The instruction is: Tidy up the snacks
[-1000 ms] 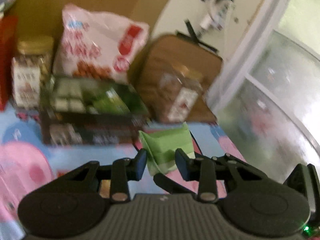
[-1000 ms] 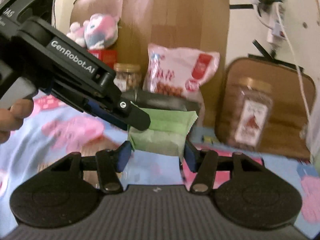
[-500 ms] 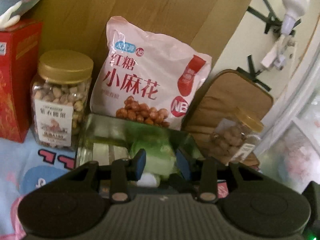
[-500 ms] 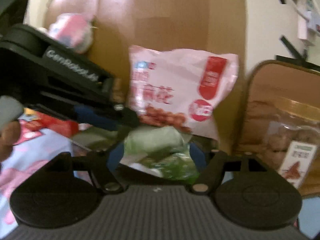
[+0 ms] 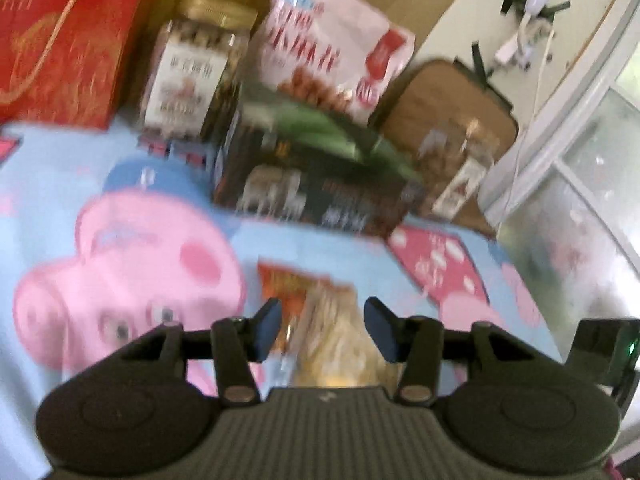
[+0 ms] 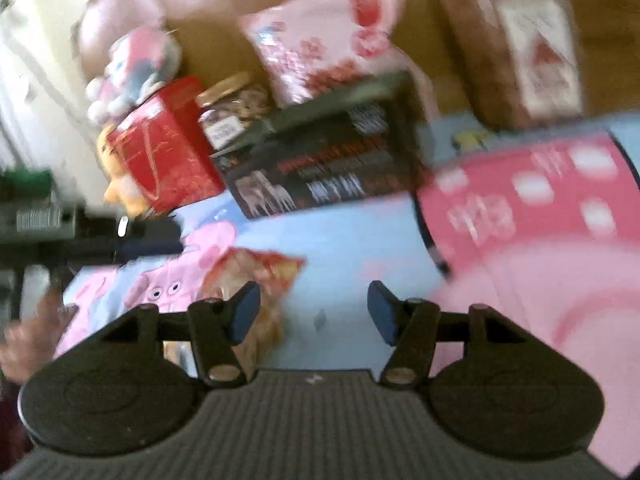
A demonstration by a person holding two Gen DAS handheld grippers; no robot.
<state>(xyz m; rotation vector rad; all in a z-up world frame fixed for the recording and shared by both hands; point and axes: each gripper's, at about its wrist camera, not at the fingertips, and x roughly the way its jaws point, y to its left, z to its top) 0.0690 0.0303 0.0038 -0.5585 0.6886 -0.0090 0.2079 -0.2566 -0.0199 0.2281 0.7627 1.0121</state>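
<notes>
The left gripper (image 5: 320, 328) hangs low over a light-blue cartoon-pig cloth (image 5: 120, 248) covering the surface, its jaws parted and having just been opening; an orange-and-clear crinkly snack packet (image 5: 316, 312) lies on the cloth in line with the gap, and no pad presses on it. The right gripper (image 6: 312, 312) is also parted, its jaws having just been closing with only bare cloth between them; the same packet (image 6: 256, 276) lies just left of its left pad. Farther back stands an open dark cardboard box (image 5: 320, 184) with something green inside, flanked by a gold-lidded clear jar of nuts (image 5: 192, 68), a pink snack bag (image 5: 332, 48) and a red carton (image 5: 60, 40). Both views are motion-blurred.
</notes>
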